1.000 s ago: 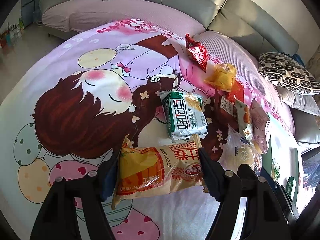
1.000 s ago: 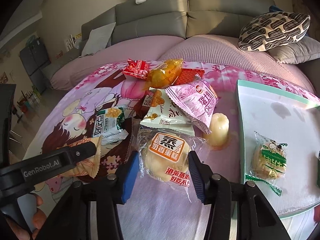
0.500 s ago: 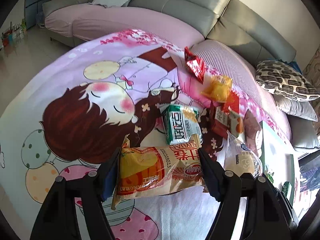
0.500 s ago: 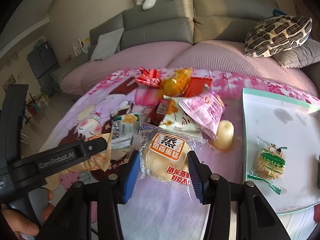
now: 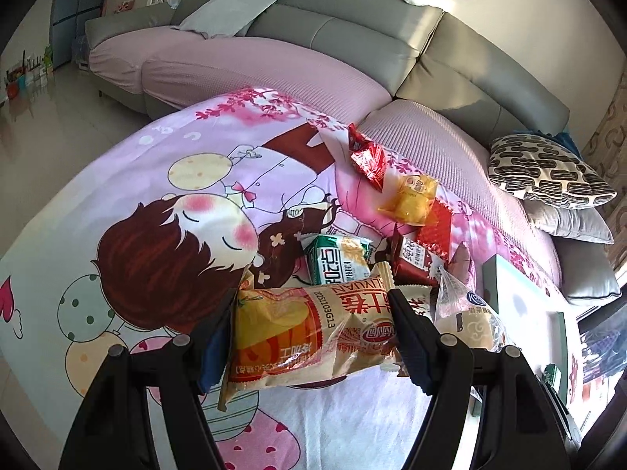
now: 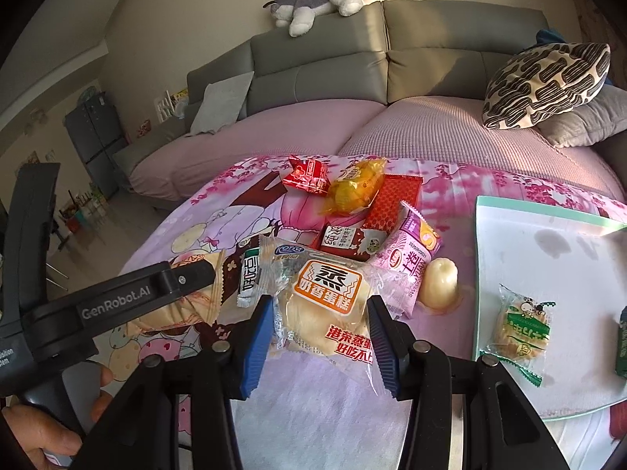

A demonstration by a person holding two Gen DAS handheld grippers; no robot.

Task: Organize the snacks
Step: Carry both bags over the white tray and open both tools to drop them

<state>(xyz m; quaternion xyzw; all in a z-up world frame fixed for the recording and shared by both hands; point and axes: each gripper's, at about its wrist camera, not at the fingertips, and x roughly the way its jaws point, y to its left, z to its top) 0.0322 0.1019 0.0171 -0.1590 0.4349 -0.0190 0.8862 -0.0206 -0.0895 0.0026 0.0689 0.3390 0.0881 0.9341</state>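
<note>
My right tongs (image 6: 319,327) grip the cake pack (image 6: 327,309); the tray (image 6: 556,258) lies right of frame, nearer this hand. Left tongs (image 5: 313,333) clamp the long bag (image 5: 309,331) crosswise.

You are in a home living room. A long grey sectional sofa (image 6: 352,62) with pink seat covers curves around you, and a plush toy dog (image 6: 317,2) lies along the top of its back. A patterned black-and-cream cushion (image 6: 544,82) leans on plain grey ones at the sofa's right end, and another grey pillow (image 5: 229,11) sits at its left. In front of you the worktop is draped in a cartoon-print cloth (image 5: 164,203) showing a sleeping girl, with packaged snacks (image 6: 352,196) scattered over it. A dark tall cabinet or fridge (image 6: 96,137) stands by the far wall, over a pale tiled floor (image 5: 43,129).
</note>
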